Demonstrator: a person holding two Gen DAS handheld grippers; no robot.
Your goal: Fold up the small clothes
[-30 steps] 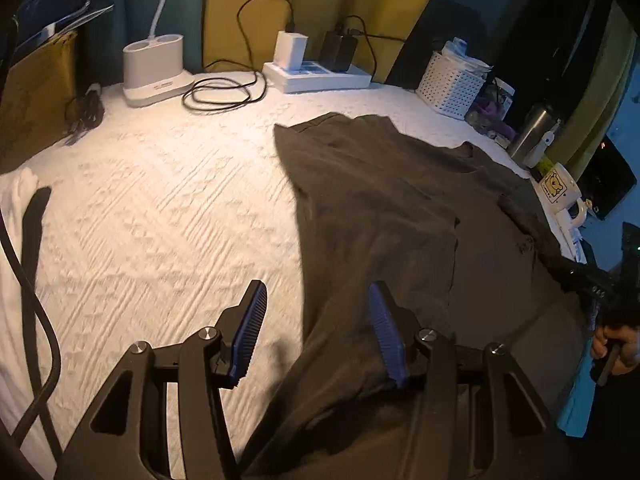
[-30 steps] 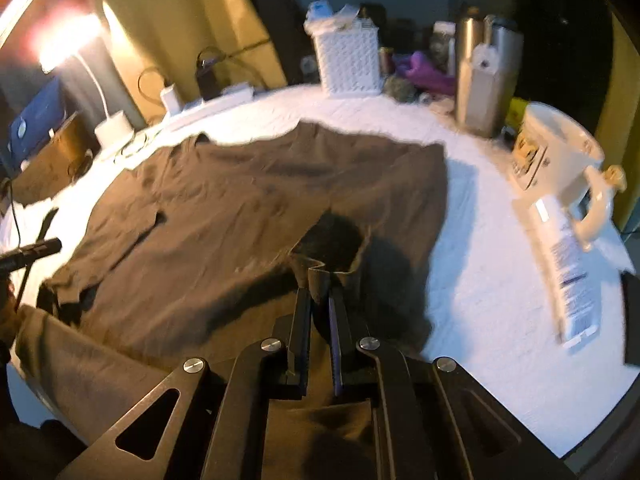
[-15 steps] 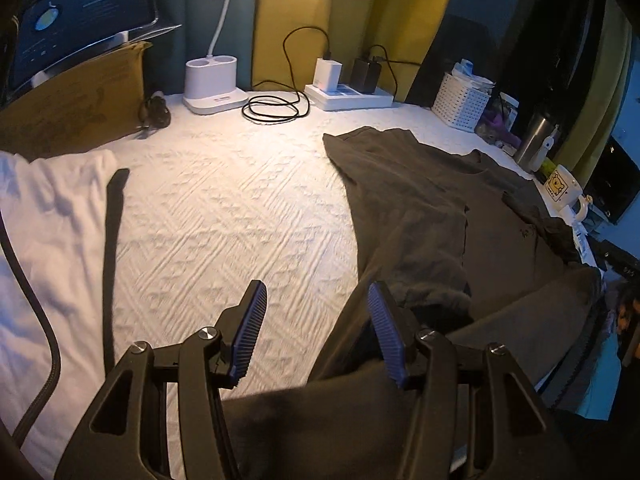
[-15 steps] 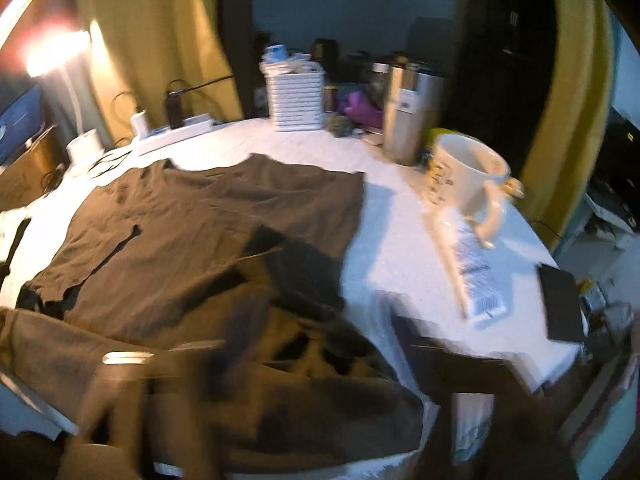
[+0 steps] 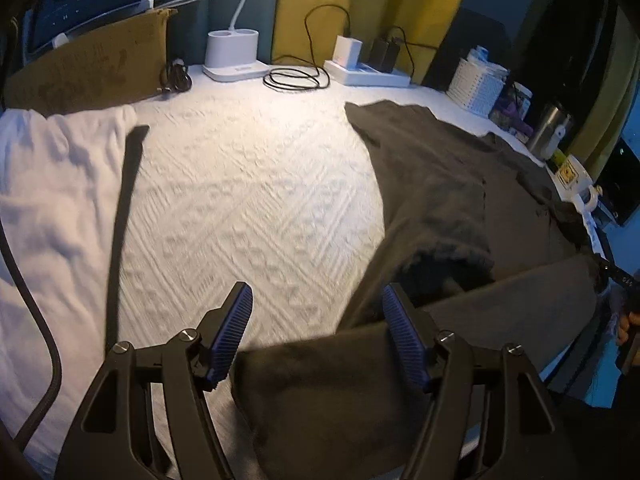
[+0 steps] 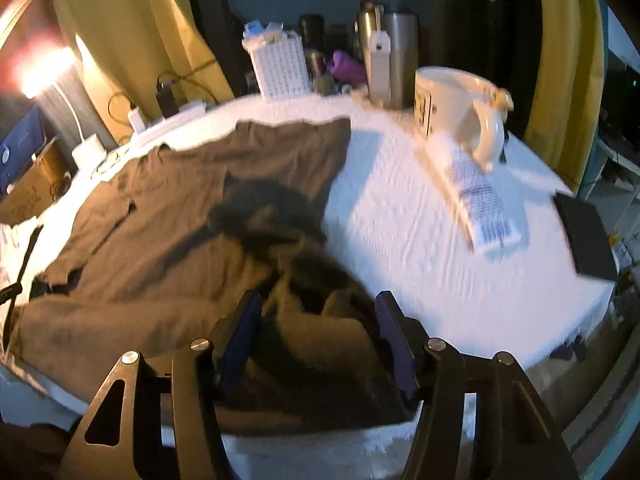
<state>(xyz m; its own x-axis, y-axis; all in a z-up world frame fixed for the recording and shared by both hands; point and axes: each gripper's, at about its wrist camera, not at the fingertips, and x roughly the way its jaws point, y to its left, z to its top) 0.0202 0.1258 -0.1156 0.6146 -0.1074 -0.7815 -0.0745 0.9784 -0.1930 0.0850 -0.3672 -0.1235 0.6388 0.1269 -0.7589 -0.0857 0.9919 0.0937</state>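
Observation:
A dark brown garment (image 5: 436,200) lies spread on the white textured bedspread (image 5: 248,192), with its near edge bunched and folded over toward me. In the right wrist view the same garment (image 6: 192,208) fills the left half, with a crumpled heap near the front. My left gripper (image 5: 316,320) is open and empty, hovering over the garment's near left corner. My right gripper (image 6: 318,320) is open and empty, above the crumpled heap. A white garment (image 5: 52,184) lies at the far left.
A lamp base (image 5: 232,56), power strip (image 5: 368,74) and coiled cable (image 5: 294,80) sit at the back. A white basket (image 6: 280,66), steel flasks (image 6: 394,60), a mug (image 6: 456,104), a tube (image 6: 480,196) and a black pad (image 6: 588,236) stand on the right.
My right gripper was shut on the garment's edge a second ago; it has let go, opened and pulled back. My left gripper has drawn back toward the near edge, staying open.

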